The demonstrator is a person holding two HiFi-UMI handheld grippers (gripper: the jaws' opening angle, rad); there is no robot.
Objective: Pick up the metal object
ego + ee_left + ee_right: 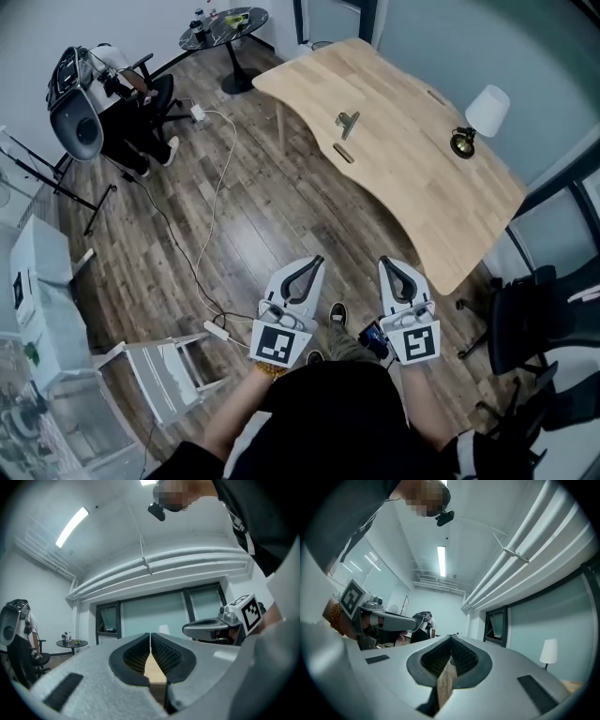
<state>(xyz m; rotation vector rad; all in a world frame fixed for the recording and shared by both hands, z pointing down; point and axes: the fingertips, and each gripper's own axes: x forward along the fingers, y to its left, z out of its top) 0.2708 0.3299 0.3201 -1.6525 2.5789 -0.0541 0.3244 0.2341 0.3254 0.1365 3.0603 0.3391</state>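
Note:
The metal object (347, 121), a small grey clip-like piece, lies on the light wooden table (422, 197) at the far side of the head view. A short wooden stick (343, 153) lies just in front of it. Both grippers are held level over the wood floor, near the person's body and well short of the table. My left gripper (316, 261) is shut with nothing between its jaws (150, 637). My right gripper (386, 262) is beside it, also shut and empty (451, 639). In each gripper view the other gripper shows alongside.
A white table lamp (486, 112) stands on the table's right part. A round black side table (225, 25) and an office chair with gear (131, 98) stand at the back left. Cables (216, 202) cross the floor. A black chair (534, 319) is at right.

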